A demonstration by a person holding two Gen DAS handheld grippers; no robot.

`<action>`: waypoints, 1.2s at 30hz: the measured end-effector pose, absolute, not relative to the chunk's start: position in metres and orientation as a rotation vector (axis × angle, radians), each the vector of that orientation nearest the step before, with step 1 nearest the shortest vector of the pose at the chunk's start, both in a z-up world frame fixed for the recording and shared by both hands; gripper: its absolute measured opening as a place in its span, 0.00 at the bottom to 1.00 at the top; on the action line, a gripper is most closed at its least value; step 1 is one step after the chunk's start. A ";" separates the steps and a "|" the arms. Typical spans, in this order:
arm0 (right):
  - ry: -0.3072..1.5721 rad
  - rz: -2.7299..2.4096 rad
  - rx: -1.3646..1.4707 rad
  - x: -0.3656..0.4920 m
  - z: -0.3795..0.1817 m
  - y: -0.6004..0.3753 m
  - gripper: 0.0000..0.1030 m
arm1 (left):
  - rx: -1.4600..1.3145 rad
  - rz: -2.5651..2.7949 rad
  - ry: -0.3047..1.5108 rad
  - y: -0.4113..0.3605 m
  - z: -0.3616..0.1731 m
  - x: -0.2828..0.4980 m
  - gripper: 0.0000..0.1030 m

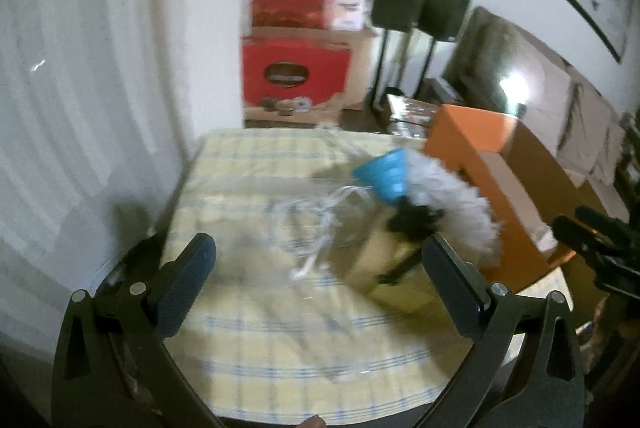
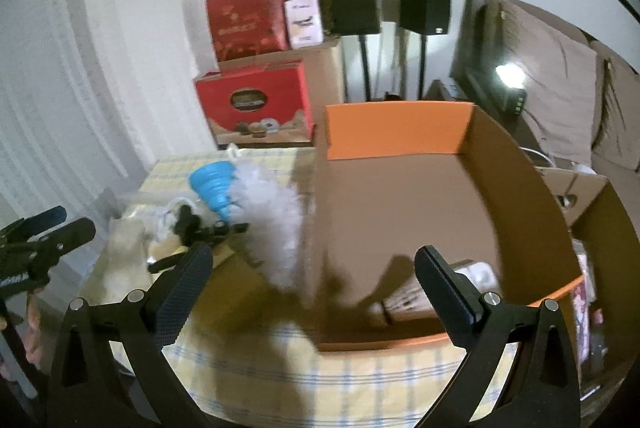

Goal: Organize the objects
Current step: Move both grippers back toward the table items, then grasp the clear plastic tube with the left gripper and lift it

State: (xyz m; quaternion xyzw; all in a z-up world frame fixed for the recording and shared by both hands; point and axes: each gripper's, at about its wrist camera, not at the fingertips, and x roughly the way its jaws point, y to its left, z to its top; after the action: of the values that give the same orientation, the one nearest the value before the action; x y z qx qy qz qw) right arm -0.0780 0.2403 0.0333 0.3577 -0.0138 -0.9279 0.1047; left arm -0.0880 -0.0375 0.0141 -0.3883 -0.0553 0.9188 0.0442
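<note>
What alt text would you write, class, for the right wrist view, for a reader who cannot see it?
The right tongs hang open and empty over a checked tablecloth, at the near edge of an open orange box. Left of the box lie a white feather duster and a blue funnel. The left tongs show at the far left.

Two speakers (image 2: 354,0), two red boxes (image 2: 254,103), one funnel (image 2: 216,187) (blue), one duster (image 2: 276,228).
</note>
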 end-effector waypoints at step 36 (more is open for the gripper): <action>0.063 -2.549 1.086 -0.084 -0.006 0.157 0.91 | -1.474 2.522 -0.582 -0.065 -0.082 -0.111 0.22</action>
State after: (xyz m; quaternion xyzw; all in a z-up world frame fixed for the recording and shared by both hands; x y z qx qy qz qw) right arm -0.0841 0.1570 -0.0055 0.3853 0.0224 -0.9040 0.1840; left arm -0.1108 -0.0651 -0.0825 -0.4932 -0.1948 0.8439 0.0813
